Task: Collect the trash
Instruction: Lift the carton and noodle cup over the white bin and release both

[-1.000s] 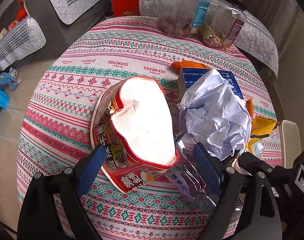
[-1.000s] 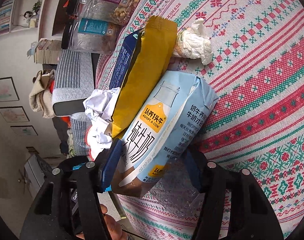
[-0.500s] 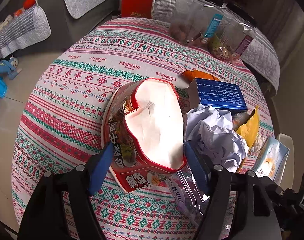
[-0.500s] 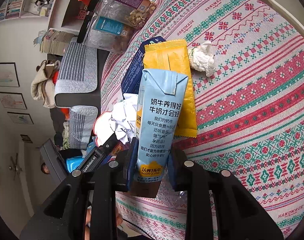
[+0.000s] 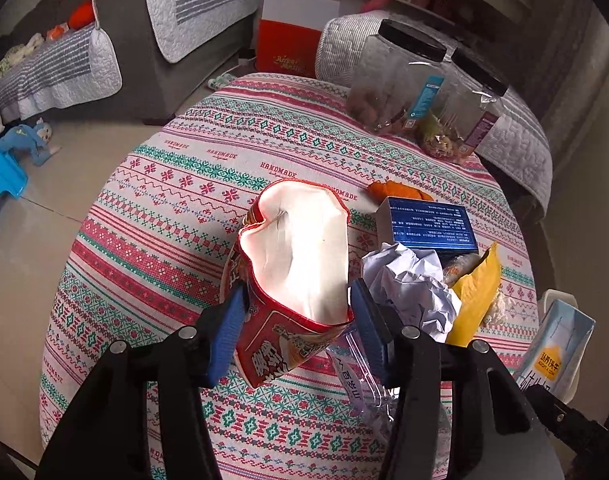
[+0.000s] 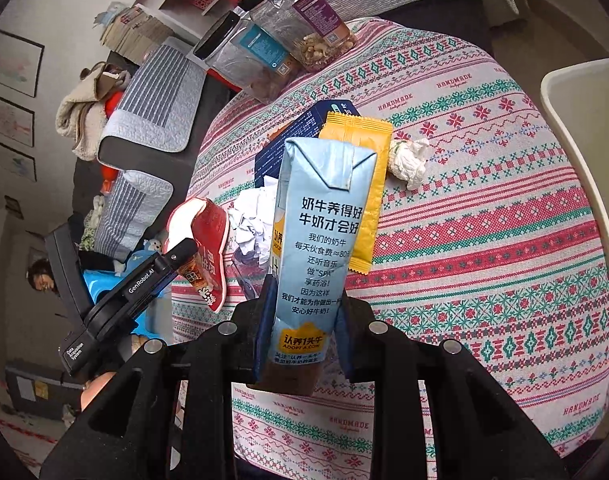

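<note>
My left gripper (image 5: pixel 300 330) is shut on a crushed red instant-noodle cup (image 5: pixel 292 280) and holds it above the table; the cup also shows in the right wrist view (image 6: pixel 204 248). My right gripper (image 6: pixel 304 312) is shut on a light blue milk carton (image 6: pixel 316 240), lifted upright off the table; the carton also shows in the left wrist view (image 5: pixel 556 352). On the patterned tablecloth (image 5: pixel 184 200) lie a crumpled white paper (image 5: pixel 408 288), a yellow wrapper (image 5: pixel 476 296), a dark blue box (image 5: pixel 428 228), a flattened clear plastic bottle (image 5: pixel 360 380) and a white tissue wad (image 6: pixel 408 160).
Two clear jars with black lids (image 5: pixel 396 84) stand at the table's far edge. An orange peel (image 5: pixel 396 190) lies by the blue box. A white chair edge (image 6: pixel 584 140) is at the right. Sofas (image 5: pixel 144 40) and a blue stool (image 5: pixel 0 176) stand beyond the table.
My left gripper closed on the noodle cup and lifted it. My right gripper closed on the milk carton, turned it upright and raised it off the table.
</note>
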A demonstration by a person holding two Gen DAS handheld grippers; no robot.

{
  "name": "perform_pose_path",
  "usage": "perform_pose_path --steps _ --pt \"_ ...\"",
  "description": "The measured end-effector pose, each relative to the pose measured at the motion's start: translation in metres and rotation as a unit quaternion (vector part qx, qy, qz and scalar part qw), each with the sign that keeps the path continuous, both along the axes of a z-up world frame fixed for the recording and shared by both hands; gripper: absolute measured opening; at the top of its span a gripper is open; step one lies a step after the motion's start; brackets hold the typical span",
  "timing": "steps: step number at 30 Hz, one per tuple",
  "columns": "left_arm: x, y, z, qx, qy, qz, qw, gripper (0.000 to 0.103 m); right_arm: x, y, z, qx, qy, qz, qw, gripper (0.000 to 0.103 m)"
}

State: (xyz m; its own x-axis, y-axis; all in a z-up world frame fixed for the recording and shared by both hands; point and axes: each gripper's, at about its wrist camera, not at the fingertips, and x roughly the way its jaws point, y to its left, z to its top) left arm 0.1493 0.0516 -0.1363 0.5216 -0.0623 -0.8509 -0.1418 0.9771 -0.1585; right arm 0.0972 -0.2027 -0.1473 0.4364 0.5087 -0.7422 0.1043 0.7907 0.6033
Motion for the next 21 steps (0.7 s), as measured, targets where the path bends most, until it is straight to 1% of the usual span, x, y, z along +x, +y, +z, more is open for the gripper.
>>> perform_pose_path --steps 4,8,11,14,17,21 --pt "-0.009 -0.001 0.024 -0.021 -0.031 0.004 0.9993 0.052 -0.008 0.005 0.016 -0.044 -0.027 0.02 0.998 0.026" --pt "-0.018 -0.004 0.044 -0.043 -0.056 0.01 0.9975 0.052 -0.015 0.011 0.032 -0.095 -0.056 0.034 0.993 0.026" --pt "-0.024 -0.011 0.055 -0.074 -0.07 0.002 0.9948 0.052 -0.02 0.012 0.041 -0.13 -0.071 0.036 0.988 0.026" --pt "-0.028 -0.026 0.064 -0.094 -0.079 -0.015 0.9923 0.052 -0.026 0.011 0.051 -0.179 -0.092 0.032 0.979 0.026" --pt "-0.031 -0.045 0.07 -0.102 -0.087 -0.037 0.9903 0.052 -0.029 0.006 0.061 -0.222 -0.11 0.022 0.968 0.026" --pt "-0.036 -0.073 0.075 -0.111 -0.099 -0.067 0.9867 0.052 -0.034 -0.005 0.07 -0.282 -0.128 0.003 0.951 0.026"
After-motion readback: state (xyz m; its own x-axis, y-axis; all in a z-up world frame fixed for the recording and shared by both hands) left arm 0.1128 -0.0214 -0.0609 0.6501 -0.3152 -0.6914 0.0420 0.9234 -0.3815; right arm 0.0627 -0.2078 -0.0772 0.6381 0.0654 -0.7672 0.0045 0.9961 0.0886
